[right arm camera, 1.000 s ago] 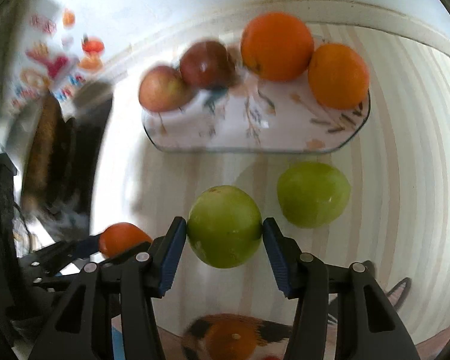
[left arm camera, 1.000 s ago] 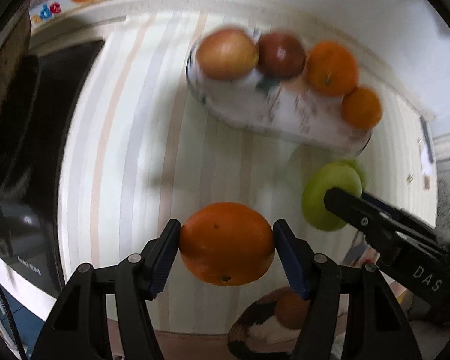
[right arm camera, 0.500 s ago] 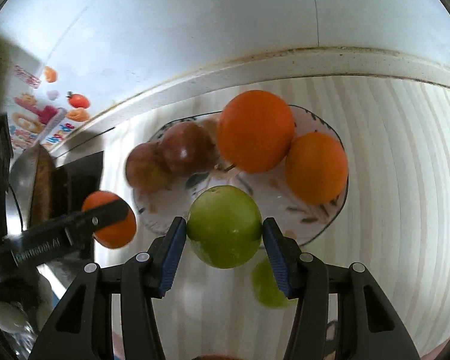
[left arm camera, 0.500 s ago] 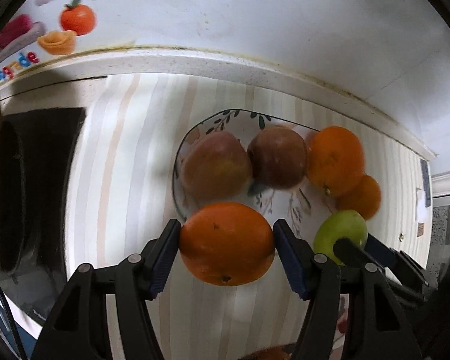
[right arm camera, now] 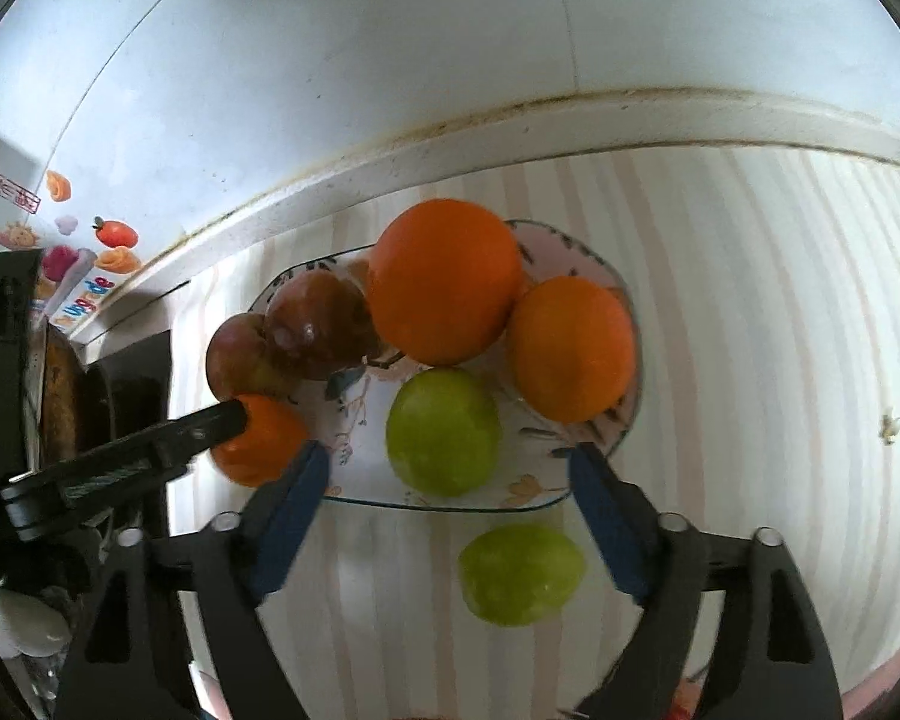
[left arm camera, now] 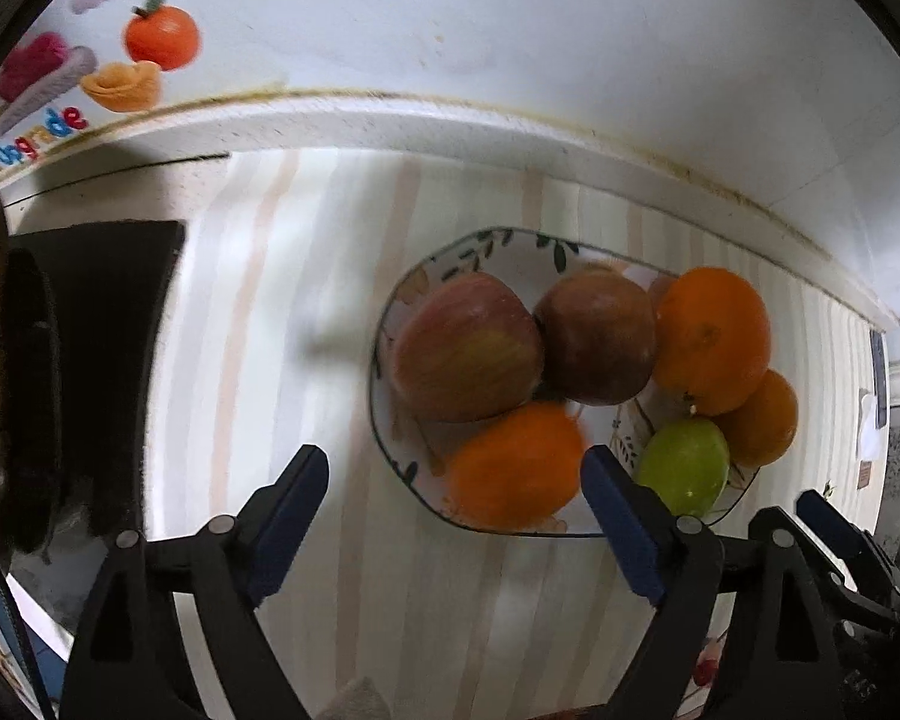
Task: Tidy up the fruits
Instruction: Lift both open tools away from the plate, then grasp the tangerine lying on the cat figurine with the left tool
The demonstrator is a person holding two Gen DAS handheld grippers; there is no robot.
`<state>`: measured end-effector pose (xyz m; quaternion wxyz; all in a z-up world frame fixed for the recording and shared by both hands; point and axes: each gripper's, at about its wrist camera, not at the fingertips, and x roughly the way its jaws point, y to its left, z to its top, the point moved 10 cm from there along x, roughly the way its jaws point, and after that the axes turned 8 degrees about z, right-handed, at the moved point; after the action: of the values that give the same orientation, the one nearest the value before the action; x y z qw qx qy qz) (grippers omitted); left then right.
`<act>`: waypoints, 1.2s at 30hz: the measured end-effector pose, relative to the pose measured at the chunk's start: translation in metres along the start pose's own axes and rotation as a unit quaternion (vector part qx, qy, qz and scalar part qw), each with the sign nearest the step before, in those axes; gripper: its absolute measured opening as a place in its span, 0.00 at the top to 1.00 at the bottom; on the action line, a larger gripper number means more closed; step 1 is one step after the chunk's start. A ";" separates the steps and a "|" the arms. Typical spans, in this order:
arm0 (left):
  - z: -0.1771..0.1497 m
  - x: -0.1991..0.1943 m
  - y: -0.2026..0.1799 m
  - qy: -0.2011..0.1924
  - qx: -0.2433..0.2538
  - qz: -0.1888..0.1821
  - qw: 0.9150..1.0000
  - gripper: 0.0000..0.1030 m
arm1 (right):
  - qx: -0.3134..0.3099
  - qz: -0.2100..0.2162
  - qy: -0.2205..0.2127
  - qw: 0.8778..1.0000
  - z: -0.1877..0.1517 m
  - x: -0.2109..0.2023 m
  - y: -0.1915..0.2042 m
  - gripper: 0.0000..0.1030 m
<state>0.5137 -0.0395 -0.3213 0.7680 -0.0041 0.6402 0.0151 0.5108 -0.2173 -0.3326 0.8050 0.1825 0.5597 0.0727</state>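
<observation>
Both grippers, left gripper (left arm camera: pixel 453 498) and right gripper (right arm camera: pixel 444 480), have just spread, dropping orange (left arm camera: pixel 513 468) and green apple (right arm camera: pixel 443 431) onto plate (right arm camera: pixel 576 240); one green apple left on the desk (right arm camera: pixel 780 360).

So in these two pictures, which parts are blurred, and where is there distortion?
Left wrist view: the orange nearest the camera is smeared by motion, while the apples look softly sharp. Right wrist view: fruit is fairly crisp, and the counter edge bows strongly from the fisheye lens, as in the left view.

The orange (left arm camera: pixel 513 468) is blurred (its right edge hidden behind a pad).
</observation>
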 end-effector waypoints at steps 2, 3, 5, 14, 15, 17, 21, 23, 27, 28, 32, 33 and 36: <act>0.002 -0.006 0.003 -0.008 -0.002 0.002 1.000 0.16 | -0.011 -0.023 -0.001 1.000 0.002 -0.007 -0.001 0.09; 0.002 -0.012 0.005 -0.014 -0.001 0.004 1.000 0.16 | -0.017 -0.033 -0.003 0.999 0.003 -0.010 -0.001 0.09; 0.001 -0.021 0.008 -0.027 0.004 0.015 1.000 0.16 | -0.032 -0.053 -0.006 0.998 0.004 -0.017 0.001 0.08; -0.027 -0.069 0.014 -0.069 0.027 0.038 0.996 0.16 | -0.055 -0.069 -0.017 0.996 -0.010 -0.053 0.017 0.07; -0.030 -0.073 0.012 -0.074 0.029 0.038 0.996 0.16 | -0.058 -0.070 -0.020 0.996 -0.013 -0.057 0.019 0.07; -0.037 -0.083 0.012 -0.085 0.033 0.042 0.995 0.16 | -0.064 -0.072 -0.027 0.995 -0.019 -0.068 0.023 0.07; -0.052 -0.110 0.012 -0.104 0.037 0.041 0.993 0.16 | -0.069 -0.070 -0.044 0.994 -0.036 -0.096 0.033 0.07; -0.059 -0.123 0.012 -0.118 0.039 0.041 0.991 0.16 | -0.071 -0.070 -0.052 0.994 -0.044 -0.109 0.036 0.07; -0.072 -0.147 0.012 -0.134 0.038 0.033 0.990 0.16 | -0.072 -0.073 -0.070 0.992 -0.058 -0.139 0.039 0.07; -0.077 -0.154 0.011 -0.139 0.039 0.032 0.989 0.16 | -0.071 -0.072 -0.073 0.992 -0.062 -0.146 0.041 0.07; -0.094 -0.176 0.009 -0.152 0.039 0.024 0.987 0.16 | -0.074 -0.068 -0.095 0.990 -0.076 -0.178 0.046 0.07; -0.097 -0.180 0.009 -0.156 0.040 0.024 0.987 0.16 | -0.074 -0.068 -0.099 0.990 -0.079 -0.184 0.047 0.07; -0.107 -0.192 0.007 -0.166 0.043 0.022 0.985 0.16 | -0.073 -0.065 -0.109 0.989 -0.090 -0.204 0.049 0.07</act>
<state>0.3738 -0.0387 -0.1511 0.8626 0.0455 0.5039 0.0050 0.3580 -0.2187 -0.1637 0.8752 0.0934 0.4729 0.0401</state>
